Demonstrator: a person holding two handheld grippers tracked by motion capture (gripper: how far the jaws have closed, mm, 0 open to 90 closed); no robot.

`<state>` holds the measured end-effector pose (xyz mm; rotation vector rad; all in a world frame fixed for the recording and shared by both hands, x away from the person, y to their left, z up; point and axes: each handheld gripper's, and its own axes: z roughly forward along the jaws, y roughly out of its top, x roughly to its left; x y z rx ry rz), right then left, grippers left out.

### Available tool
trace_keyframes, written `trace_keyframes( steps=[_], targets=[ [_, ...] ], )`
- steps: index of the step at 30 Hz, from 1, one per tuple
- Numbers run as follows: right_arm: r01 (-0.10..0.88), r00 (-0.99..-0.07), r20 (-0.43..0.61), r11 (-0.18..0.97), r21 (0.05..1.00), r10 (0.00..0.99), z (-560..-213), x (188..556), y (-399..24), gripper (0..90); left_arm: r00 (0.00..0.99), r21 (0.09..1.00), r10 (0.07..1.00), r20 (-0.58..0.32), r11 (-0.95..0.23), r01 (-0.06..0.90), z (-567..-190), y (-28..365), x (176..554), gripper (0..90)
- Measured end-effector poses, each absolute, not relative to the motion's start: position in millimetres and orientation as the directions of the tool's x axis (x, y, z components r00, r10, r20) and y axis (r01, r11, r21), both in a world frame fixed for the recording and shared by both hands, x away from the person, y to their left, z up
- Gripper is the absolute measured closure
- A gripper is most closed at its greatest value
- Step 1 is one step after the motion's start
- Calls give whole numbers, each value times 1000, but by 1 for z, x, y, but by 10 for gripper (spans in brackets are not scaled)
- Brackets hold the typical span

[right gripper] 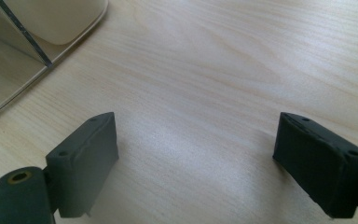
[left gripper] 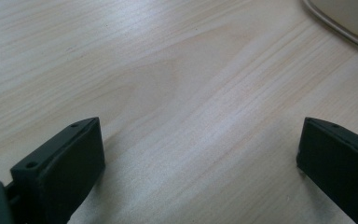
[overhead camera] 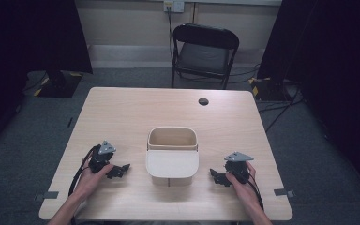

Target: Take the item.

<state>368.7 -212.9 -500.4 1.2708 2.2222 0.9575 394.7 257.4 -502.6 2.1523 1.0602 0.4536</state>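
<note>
A beige bin (overhead camera: 172, 156), seemingly with a flap lid, is seen standing mid-table (overhead camera: 122, 108) between the left gripper (overhead camera: 120, 170) and right gripper (overhead camera: 218, 177), both rested on the wood with jaws spread wide and nothing grasped.

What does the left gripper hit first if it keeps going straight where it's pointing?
Likely the beige bin. The left gripper, jaws open and empty, points across bare table toward the bin's near side; depth is unclear, so it could just skim its front corner.
</note>
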Motion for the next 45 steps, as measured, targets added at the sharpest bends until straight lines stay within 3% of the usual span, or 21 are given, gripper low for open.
trace_keyframes(
  steps=[21, 27, 45],
  targets=[
    [586, -503, -11, 350, 731, 864, -500, 369, -213, 129, 611, 712, 791, 10, -435, 552, -501, 259, 393, 70],
    [586, -504, -10, 350, 731, 864, -500, 369, -213, 129, 608, 718, 794, -6, -420, 555, -499, 259, 391, 162],
    [586, -503, -11, 350, 731, 864, -500, 369, -213, 129, 652, 774, 756, -60, -377, 508, -485, 256, 381, 162]
  ],
)
